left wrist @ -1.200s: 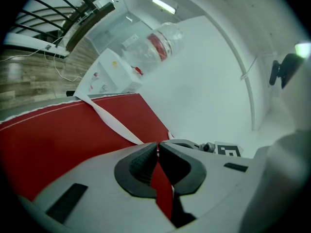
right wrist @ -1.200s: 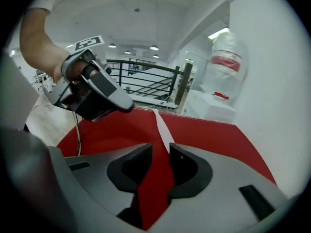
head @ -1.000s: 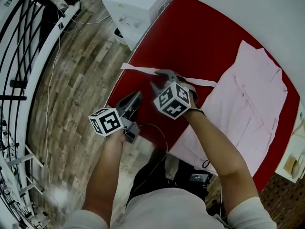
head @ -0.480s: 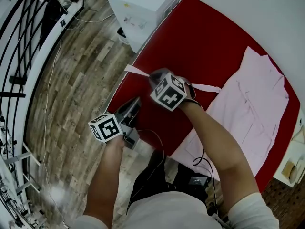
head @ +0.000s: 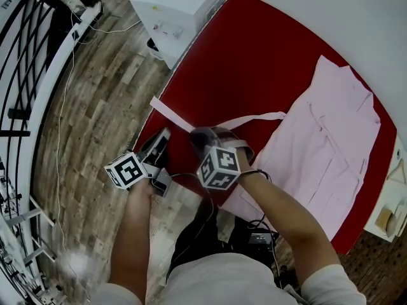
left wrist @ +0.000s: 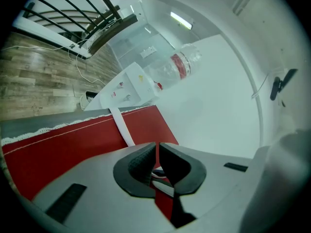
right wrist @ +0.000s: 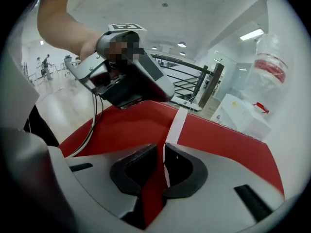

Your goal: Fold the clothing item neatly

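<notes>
**Sash Held at the Bench's Near-Left Corner**

The red bench (head: 254, 56) carries the pink garment (head: 331, 145), spread flat towards its right. Its pale sash (head: 172, 114) trails left. My right gripper (right wrist: 161, 149) has just closed its fingers on the sash. My left gripper (left wrist: 157, 147), fingers pressed together, sits just beside it.

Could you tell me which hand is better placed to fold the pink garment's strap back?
Right. The right claw has just been closing and now pinches the strap between its pads; the left claw is shut at the table edge.
</notes>
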{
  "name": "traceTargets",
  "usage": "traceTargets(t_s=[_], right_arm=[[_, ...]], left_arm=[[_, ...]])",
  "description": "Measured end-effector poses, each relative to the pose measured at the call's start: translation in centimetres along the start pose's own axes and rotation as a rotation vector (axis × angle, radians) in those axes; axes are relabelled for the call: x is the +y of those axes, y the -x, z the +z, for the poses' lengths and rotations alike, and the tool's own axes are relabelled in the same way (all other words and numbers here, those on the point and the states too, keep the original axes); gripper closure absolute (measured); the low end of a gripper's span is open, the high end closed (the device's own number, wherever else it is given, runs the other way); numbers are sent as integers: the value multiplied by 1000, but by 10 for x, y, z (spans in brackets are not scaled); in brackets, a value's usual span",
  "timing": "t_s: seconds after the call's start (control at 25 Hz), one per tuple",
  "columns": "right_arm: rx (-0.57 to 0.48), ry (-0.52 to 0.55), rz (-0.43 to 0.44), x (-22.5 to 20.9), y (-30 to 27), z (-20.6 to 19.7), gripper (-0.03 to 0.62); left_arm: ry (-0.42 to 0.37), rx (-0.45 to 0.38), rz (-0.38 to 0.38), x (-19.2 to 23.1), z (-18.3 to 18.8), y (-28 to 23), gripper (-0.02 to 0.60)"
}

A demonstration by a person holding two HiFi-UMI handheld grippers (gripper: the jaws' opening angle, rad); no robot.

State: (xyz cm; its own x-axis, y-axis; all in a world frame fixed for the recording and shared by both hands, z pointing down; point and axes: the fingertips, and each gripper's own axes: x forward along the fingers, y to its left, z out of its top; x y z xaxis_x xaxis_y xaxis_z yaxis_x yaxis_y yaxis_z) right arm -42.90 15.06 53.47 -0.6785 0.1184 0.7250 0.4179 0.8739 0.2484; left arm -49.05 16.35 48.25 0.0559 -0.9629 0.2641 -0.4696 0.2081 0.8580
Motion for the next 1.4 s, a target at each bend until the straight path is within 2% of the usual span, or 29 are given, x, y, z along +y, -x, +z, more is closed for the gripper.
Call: traceTargets(t_s=[0.04,0.16,0.24,0.4,0.52,0.64,0.72,0.84,1.0,1.16,1.4], right_arm=[[-2,7,-9,-1,2,0,562],[-20,23,-68,-13,6,7,505],[-31,36,-90,-19,5,17,496],[11,73,-82,-20,-15,20,497],[72,53,-95,-25,-30,10,503],[91,9,-136,-35,-30,9,558],[72,3,-149,-38,-24,14,571],[31,-16,-162,-43,-14,22,572],[-23,-58,-183,-51,3,41,572],[-47,-60,-184,-51,10,51,572],[-49,-54,-189,-46,21,44,572]], left_arm=[[3,-2,2,1,0,1,575],[11,-9,12,5,-1,3,574],[15,-11,17,7,-1,5,575],[26,-11,21,8,-2,5,574],[36,2,16,8,-4,3,574],[48,12,6,6,-5,2,574],[86,12,-11,6,-6,-1,557],[175,6,-43,6,-5,-12,476],[286,-15,-79,5,0,-27,425],[373,-65,-73,14,7,-37,416],[417,-165,-8,51,37,-42,416]])
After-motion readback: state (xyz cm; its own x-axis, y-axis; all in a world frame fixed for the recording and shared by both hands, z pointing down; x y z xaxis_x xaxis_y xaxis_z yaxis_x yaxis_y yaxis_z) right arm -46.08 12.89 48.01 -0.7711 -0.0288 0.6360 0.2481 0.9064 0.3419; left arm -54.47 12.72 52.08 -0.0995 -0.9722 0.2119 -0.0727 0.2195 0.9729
